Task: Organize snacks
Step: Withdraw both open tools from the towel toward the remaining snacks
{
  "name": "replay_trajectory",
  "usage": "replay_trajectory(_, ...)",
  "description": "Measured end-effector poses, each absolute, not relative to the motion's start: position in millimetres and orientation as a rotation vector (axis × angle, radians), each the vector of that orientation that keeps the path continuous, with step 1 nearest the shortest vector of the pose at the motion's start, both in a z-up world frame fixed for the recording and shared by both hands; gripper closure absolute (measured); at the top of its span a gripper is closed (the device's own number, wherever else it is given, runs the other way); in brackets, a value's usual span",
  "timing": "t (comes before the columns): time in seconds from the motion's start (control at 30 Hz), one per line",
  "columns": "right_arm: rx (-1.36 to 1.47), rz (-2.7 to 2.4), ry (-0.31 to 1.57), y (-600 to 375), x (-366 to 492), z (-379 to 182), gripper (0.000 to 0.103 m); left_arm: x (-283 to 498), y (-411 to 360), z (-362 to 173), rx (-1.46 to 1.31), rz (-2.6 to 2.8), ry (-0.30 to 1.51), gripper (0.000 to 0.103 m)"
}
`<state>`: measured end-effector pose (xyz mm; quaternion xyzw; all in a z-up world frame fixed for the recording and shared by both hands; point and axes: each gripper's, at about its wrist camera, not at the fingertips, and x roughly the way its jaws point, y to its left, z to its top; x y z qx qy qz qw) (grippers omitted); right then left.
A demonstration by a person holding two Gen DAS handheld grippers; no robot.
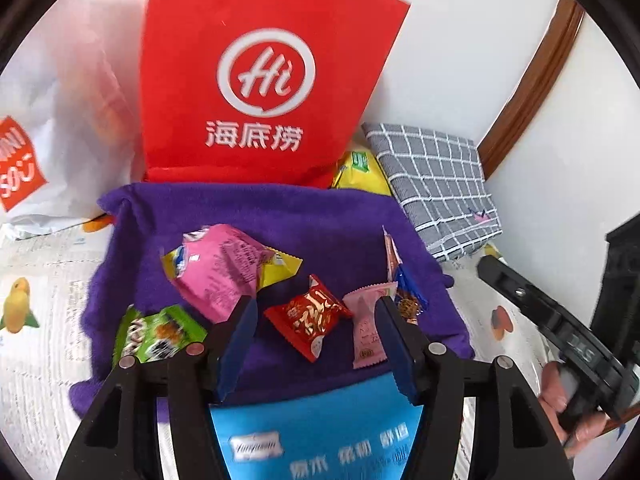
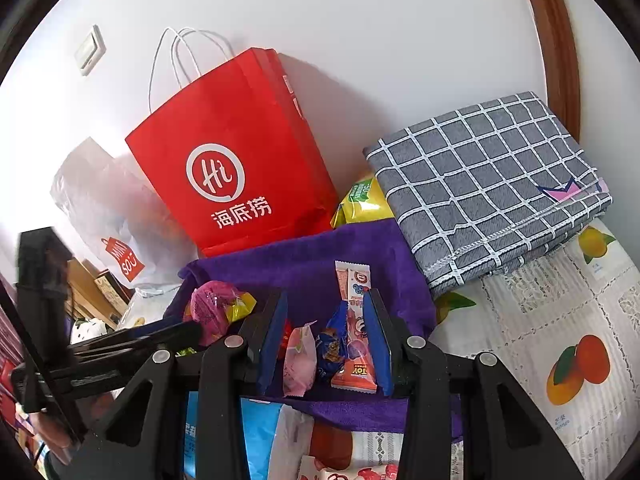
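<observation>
Several wrapped snacks lie on a purple towel. My left gripper is open and hangs over a red candy and a pale pink candy, pressing on neither. A pink packet and a green packet lie to its left. My right gripper is open too. Seen between its fingers are the pale pink candy, a blue candy and a long orange-pink packet, which lie beyond it on the towel. The right gripper also shows at the right of the left wrist view.
A red paper bag stands against the wall behind the towel, beside a white plastic bag. A folded grey checked cloth and a yellow packet lie at the back right. A blue pack lies at the towel's near edge.
</observation>
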<state>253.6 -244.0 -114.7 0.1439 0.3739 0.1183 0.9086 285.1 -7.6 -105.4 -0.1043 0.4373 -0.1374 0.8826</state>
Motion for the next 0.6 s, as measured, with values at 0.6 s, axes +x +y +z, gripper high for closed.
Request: replay_trajectory(0.6, 0.175, 0.266, 0.874, -244, 184, -125, 0.05, 211, 84, -128, -0.243, -0.133, 0.857, 0.04)
